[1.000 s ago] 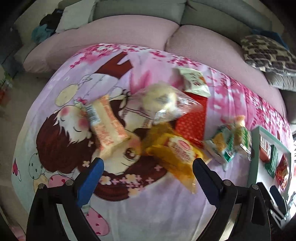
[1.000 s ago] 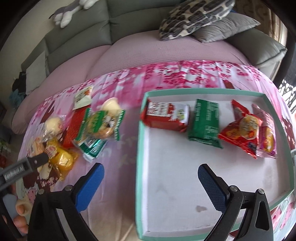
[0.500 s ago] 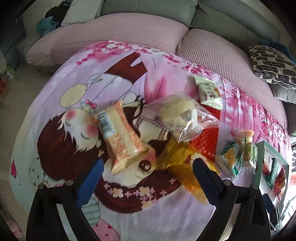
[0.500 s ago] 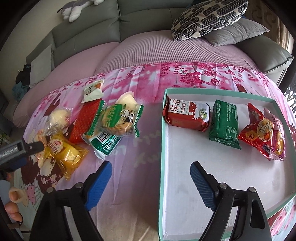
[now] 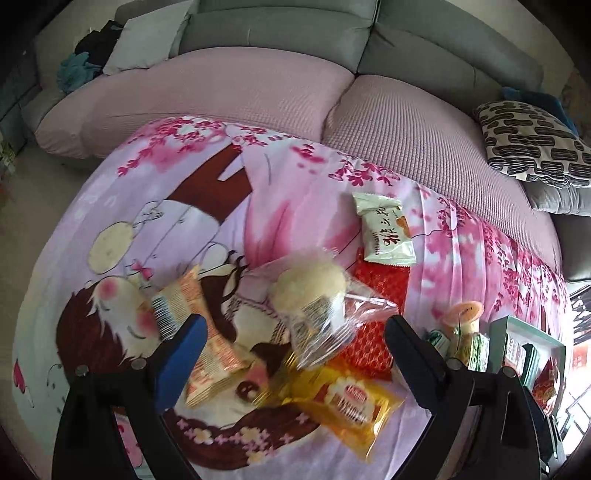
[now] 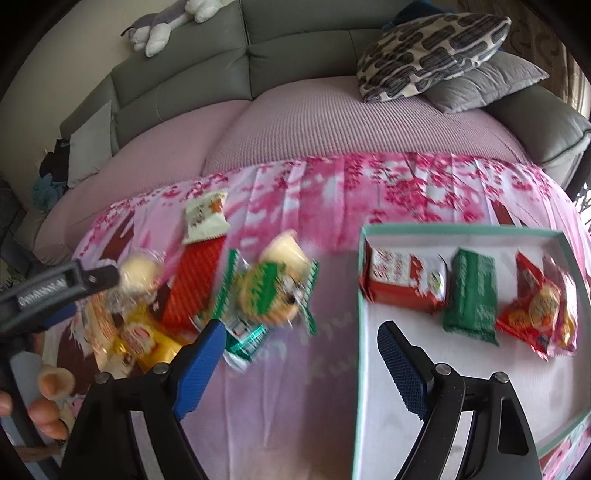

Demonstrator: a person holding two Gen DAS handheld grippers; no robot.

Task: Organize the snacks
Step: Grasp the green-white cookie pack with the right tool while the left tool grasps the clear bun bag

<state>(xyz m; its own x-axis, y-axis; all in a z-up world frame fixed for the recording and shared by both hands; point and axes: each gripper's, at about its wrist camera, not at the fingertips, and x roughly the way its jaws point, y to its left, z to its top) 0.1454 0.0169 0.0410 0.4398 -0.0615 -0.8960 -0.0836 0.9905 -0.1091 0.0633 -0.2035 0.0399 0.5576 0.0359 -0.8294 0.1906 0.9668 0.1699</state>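
Blue-padded fingers [image 6: 199, 365] of right gripper [image 6: 301, 363] spread apart over bare cloth [image 6: 280, 387], clasping nothing, straddling the tray's left rim. Left gripper [image 5: 291, 354] likewise parted, fingers [image 5: 181, 354] empty, hovering above the snack heap without touching any packet. Nearest under the left gripper: yellow packet [image 5: 347, 402] lying flat, orange wafer pack [image 5: 207, 354] partly hidden behind the left pad. Just beyond, clear bag [image 5: 321, 310] with a pale round bun inside, resting on the yellow packet and on red packet [image 5: 384, 291]. Farther still, white packet [image 5: 386, 229] overlapping the red packet's far end. In the right wrist view, green packets [image 6: 269, 295] blurred, seemingly two stacked with a pale cup [image 6: 284, 249] behind, lying between heap and tray. Tray [image 6: 443, 230] to the right, teal-rimmed, white-floored, holding a row near its far wall: red box [image 6: 402, 284], green pack [image 6: 471, 295], red bag [image 6: 532, 314], and a pink-edged bag [image 6: 565, 306] touching it at the right end. Near part of the tray floor bare. At the left edge of the same view, hand [image 6: 40, 391] gripping the left gripper's handle. Beyond the cloth, pink cushions [image 5: 236, 92], then grey sofa [image 6: 207, 66] with patterned pillow [image 6: 432, 51] and plush toy [image 6: 162, 26] on the backrest.
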